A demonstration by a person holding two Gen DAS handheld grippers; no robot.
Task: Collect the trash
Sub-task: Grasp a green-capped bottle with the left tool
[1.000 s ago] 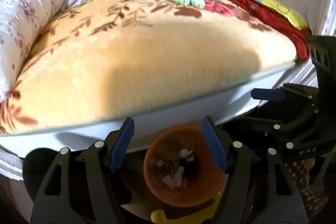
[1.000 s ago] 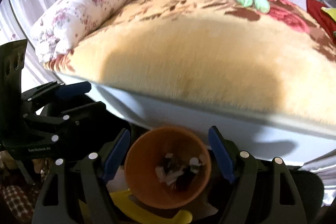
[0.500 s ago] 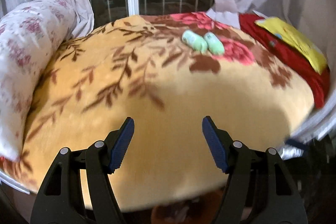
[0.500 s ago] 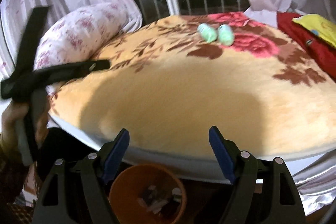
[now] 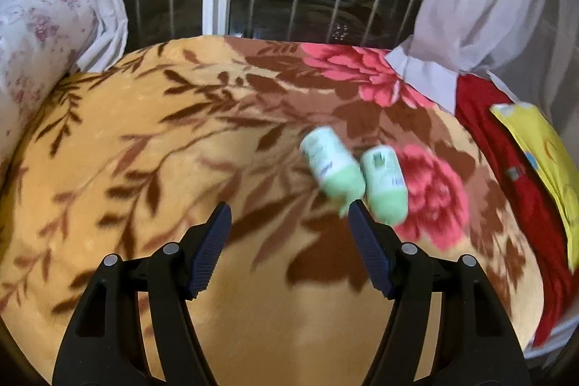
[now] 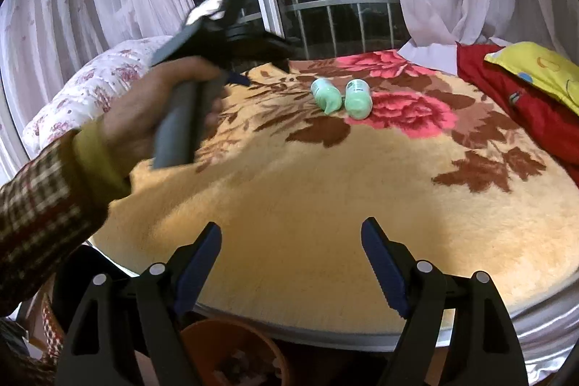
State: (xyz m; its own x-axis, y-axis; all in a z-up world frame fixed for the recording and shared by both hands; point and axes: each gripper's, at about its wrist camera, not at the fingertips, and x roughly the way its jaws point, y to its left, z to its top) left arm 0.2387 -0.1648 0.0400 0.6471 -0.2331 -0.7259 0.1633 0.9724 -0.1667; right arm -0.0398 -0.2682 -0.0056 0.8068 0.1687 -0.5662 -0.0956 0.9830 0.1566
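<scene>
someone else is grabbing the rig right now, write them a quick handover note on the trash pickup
Left gripper: open, empty, over the orange floral blanket, closer to the trash.
Right gripper: open, nothing between the jaws, at the near bed edge.
Trash: two pale green plastic bottles lie side by side on the blanket near the pink flower.
Bin: the round orange bin sits on the floor below the near bed edge, with scraps inside.
Done: some scraps binned.
Left: pick up both bottles and drop them in the bin.

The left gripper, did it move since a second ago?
Yes. The left gripper was over the orange bin beside the bed; now it is out over the blanket, close to the two green bottles.
</scene>
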